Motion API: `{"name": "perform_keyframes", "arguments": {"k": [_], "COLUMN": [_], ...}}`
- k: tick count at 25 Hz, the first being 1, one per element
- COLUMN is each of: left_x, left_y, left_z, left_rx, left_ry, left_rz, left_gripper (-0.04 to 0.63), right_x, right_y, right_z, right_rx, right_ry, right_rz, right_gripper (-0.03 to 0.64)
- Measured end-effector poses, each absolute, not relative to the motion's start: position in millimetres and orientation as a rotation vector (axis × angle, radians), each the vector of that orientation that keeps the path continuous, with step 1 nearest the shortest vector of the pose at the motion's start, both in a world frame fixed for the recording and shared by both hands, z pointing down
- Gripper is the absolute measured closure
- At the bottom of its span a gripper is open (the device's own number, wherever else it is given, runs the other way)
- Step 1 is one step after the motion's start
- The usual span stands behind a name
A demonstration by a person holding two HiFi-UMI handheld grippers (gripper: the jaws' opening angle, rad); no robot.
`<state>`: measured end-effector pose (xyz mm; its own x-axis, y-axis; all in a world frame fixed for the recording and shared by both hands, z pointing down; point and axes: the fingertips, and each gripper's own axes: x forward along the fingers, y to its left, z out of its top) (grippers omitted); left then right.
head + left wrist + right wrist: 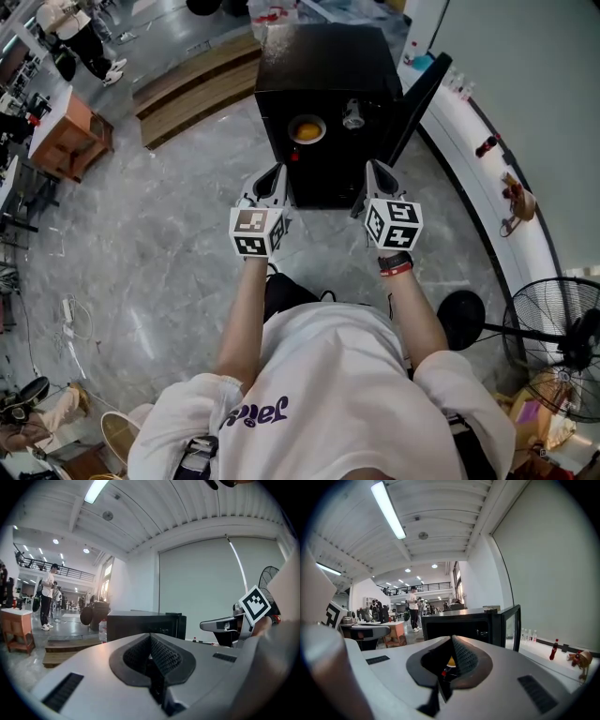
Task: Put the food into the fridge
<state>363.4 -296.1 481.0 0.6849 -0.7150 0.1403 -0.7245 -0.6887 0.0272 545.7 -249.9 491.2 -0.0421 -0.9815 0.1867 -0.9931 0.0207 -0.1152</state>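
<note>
A black mini fridge (319,103) stands on the floor ahead with its door (417,103) swung open to the right. Inside it sit a bowl with orange-yellow food (307,129) and a clear jar (353,115). My left gripper (272,178) and right gripper (378,173) hover side by side just in front of the opening, both shut with nothing held. In the left gripper view the pads of the left gripper (151,641) meet, with the fridge (140,623) beyond. In the right gripper view the right gripper (451,644) points at the fridge (459,625), and the orange food (451,661) shows low behind the jaws.
A white ledge (487,178) with small bottles and a toy curves along the right wall. A standing fan (553,328) is at the right. A wooden platform (187,89) lies left of the fridge, an orange table (61,131) and a person (80,37) beyond.
</note>
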Motion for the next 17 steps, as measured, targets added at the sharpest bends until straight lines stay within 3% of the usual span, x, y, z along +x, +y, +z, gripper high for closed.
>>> {"name": "perform_keyframes", "arguments": {"k": [12,17], "left_x": [374.5,362.3], "left_y": [-298.3,-313.4], "left_z": [509.0,544.4], "left_rx": [2.750,2.686], "left_ry": [-1.178,-1.200], "left_rz": [0.250,0.328], "left_gripper": [0.577,0.577], "right_x": [550.6,541.3], "right_y": [-248.8,-262.3], "right_z": [488.9,469.1], "right_rx": [2.053,1.938], "right_ry": [-2.209,-2.209], "right_rz": [0.239,0.027], "right_gripper": [0.603,0.603]}}
